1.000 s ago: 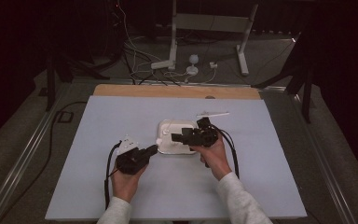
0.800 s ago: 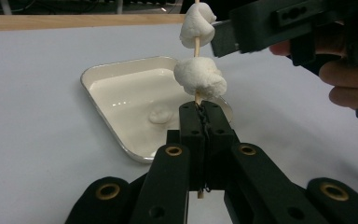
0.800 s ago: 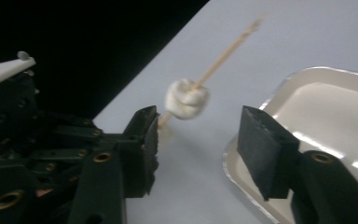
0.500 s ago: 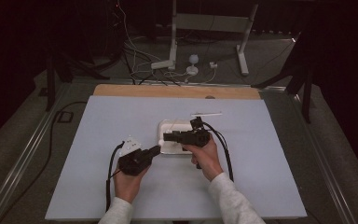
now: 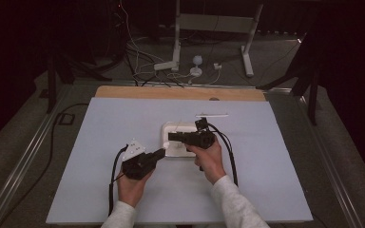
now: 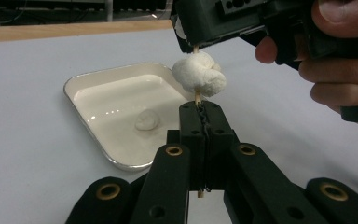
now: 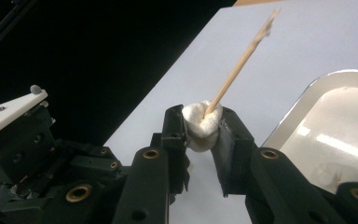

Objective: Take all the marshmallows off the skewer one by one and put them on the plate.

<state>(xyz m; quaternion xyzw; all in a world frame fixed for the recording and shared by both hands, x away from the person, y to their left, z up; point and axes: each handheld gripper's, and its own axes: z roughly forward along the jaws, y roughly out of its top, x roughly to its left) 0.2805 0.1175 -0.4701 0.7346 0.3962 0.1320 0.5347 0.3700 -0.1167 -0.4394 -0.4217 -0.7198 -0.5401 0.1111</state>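
Note:
My left gripper is shut on a thin wooden skewer that stands upright. A white marshmallow is threaded on the skewer just above the left jaws. My right gripper comes in from the right, and its jaws have just been closing with the marshmallow between them. Both pads now press its sides. The skewer's bare end sticks out past the marshmallow. Beside them lies a white tray with a second marshmallow in it.
The tray sits mid-table on a pale blue mat. A thin white stick lies beyond the tray. A wooden strip runs along the table's far edge. Cables and a stand's feet are on the floor behind.
The right gripper has turned to point left, and its tip has come closer to the left gripper's tip. Its jaws have narrowed around the marshmallow. The left hand has stayed put.

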